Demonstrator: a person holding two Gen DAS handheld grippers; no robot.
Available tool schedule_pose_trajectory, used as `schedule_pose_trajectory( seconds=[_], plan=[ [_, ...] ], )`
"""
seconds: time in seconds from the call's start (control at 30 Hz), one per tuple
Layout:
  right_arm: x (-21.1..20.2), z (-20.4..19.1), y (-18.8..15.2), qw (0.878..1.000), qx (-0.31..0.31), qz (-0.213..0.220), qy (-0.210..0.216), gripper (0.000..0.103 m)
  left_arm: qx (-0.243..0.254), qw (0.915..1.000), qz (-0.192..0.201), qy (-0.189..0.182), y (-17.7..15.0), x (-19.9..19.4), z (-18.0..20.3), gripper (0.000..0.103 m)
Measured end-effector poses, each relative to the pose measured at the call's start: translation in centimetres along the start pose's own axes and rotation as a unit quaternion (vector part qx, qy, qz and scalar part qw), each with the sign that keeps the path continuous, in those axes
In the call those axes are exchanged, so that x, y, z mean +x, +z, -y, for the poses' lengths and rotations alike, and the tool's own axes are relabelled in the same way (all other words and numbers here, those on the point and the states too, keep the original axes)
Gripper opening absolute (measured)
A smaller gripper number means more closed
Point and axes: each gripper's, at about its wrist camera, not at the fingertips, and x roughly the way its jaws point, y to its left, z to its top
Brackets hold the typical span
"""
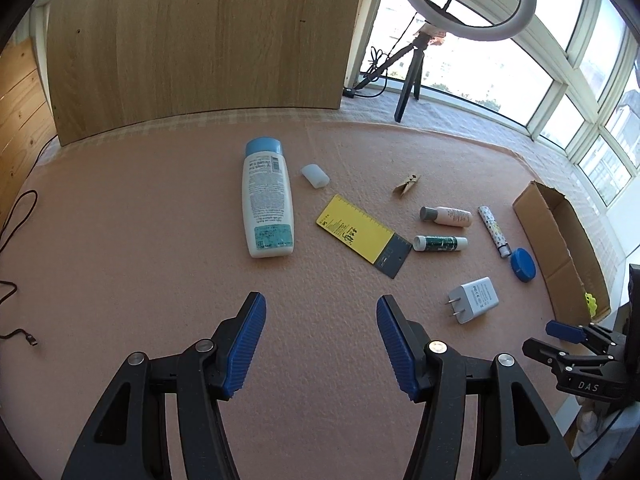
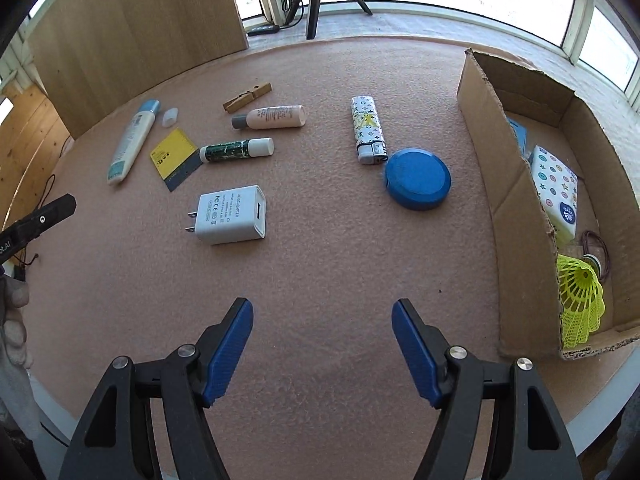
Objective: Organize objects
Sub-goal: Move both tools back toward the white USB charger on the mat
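Note:
Loose objects lie on the pink felt table: a white lotion bottle (image 1: 267,204) with a blue cap, a yellow card (image 1: 365,235), a white charger plug (image 2: 231,220), a blue round lid (image 2: 418,179), a patterned lighter (image 2: 368,130), a green tube (image 2: 237,149), a small pink bottle (image 2: 272,117) and a wooden clothespin (image 2: 248,97). A cardboard box (image 2: 516,200) at the right holds a tissue pack (image 2: 556,190) and a yellow shuttlecock (image 2: 580,300). My left gripper (image 1: 321,312) is open and empty, near the table's front. My right gripper (image 2: 322,312) is open and empty, left of the box.
A wooden panel (image 1: 200,40) stands at the back. A ring light on a tripod (image 1: 412,76) stands by the windows. Cables (image 1: 16,240) lie at the table's left edge. A small translucent cap (image 1: 315,176) lies beside the lotion bottle.

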Motion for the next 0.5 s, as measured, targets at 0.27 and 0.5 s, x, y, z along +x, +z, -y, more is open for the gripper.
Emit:
schedule_pose_trajectory(
  seconds=[0.27, 0.5],
  plan=[
    [-0.4, -0.7, 1.3, 1.000, 0.001, 0.017, 0.002, 0.068, 0.014, 0.9998, -0.010, -0.002, 0.3, 1.1, 0.6, 0.061],
    [0.1, -0.4, 2.2, 1.000, 0.016, 0.016, 0.018, 0.068, 0.021, 0.9995, -0.022, -0.001, 0.6, 2.1, 0.4, 0.061]
  ],
)
